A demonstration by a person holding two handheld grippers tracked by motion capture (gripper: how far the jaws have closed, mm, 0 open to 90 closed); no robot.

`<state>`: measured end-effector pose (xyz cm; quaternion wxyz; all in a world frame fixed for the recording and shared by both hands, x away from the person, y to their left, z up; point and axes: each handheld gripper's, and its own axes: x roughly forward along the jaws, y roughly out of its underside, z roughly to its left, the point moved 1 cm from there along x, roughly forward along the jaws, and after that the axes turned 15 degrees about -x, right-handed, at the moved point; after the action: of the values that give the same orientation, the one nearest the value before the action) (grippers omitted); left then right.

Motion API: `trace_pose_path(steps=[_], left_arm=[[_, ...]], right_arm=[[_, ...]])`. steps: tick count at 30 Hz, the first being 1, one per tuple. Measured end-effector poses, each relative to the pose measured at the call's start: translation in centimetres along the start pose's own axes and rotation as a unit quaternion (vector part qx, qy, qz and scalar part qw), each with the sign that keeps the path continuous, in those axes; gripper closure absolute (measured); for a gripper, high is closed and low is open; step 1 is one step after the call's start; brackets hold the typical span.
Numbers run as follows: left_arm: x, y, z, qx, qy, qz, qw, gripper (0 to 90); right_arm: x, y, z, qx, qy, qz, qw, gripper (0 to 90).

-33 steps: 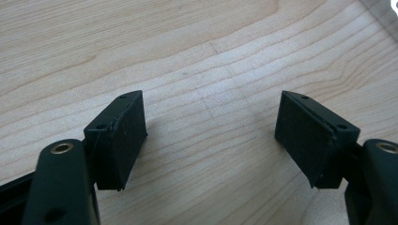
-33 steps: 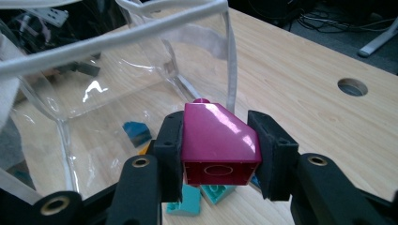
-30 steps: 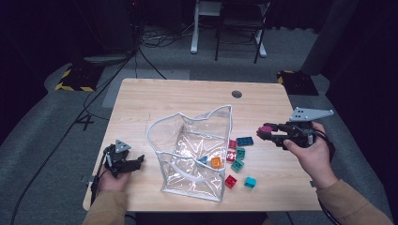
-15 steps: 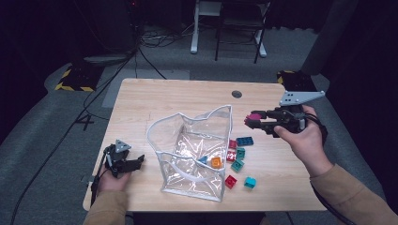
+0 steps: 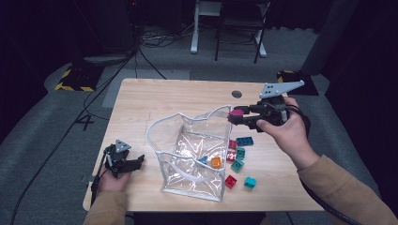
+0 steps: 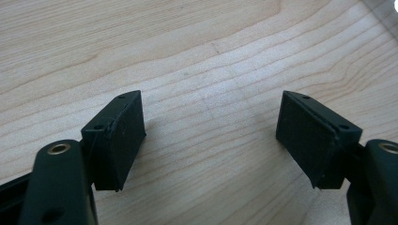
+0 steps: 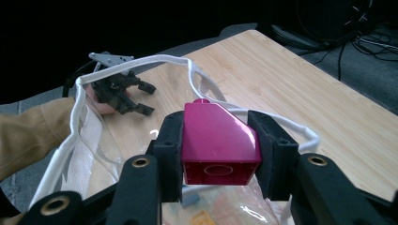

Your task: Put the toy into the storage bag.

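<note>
Nearest the person, the left gripper (image 5: 126, 164) rests on the table (image 5: 155, 96) at its near left corner, jaws spread with nothing but bare wood between them. Just right of it stands the clear bag (image 5: 192, 157), mouth open upward, with an orange block (image 5: 216, 162) and a blue one already inside; more loose blocks (image 5: 238, 159) lie on the wood at its right side. Farther off, the right gripper (image 5: 233, 116) hangs over the bag's far right rim, clamped on a magenta block (image 7: 218, 143). The step in hand looks like loading the bag; next the block wants carrying over the opening and letting go clear of the white rim (image 7: 141, 63).
</note>
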<state>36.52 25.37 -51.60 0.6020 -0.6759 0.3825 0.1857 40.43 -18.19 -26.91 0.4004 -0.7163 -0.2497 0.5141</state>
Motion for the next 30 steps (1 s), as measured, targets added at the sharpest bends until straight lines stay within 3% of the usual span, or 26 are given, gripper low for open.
trace_pose_path(steps=[8, 15, 21, 30], left_arm=[[0.0, 0.0, 0.0, 0.0, -0.003, 0.001, 1.0, 23.5], [0.0, -0.1, 0.0, 0.0, -0.004, 0.001, 1.0, 23.2], [0.1, -0.1, 0.0, -0.003, -0.004, 0.001, 1.0, 23.0], [0.1, -0.1, 0.0, -0.002, -0.005, 0.001, 1.0, 23.0]], right_arm=[[2.1, -1.9, 0.9, -0.012, -0.021, 0.0, 0.9997, 59.2], [4.1, -3.0, 1.5, -0.01, -0.035, 0.003, 0.9993, 59.3], [6.3, -3.3, 2.0, 0.006, -0.051, 0.01, 0.9986, 59.2], [9.4, -3.0, 3.7, -0.001, -0.074, 0.038, 0.9965, 59.2]])
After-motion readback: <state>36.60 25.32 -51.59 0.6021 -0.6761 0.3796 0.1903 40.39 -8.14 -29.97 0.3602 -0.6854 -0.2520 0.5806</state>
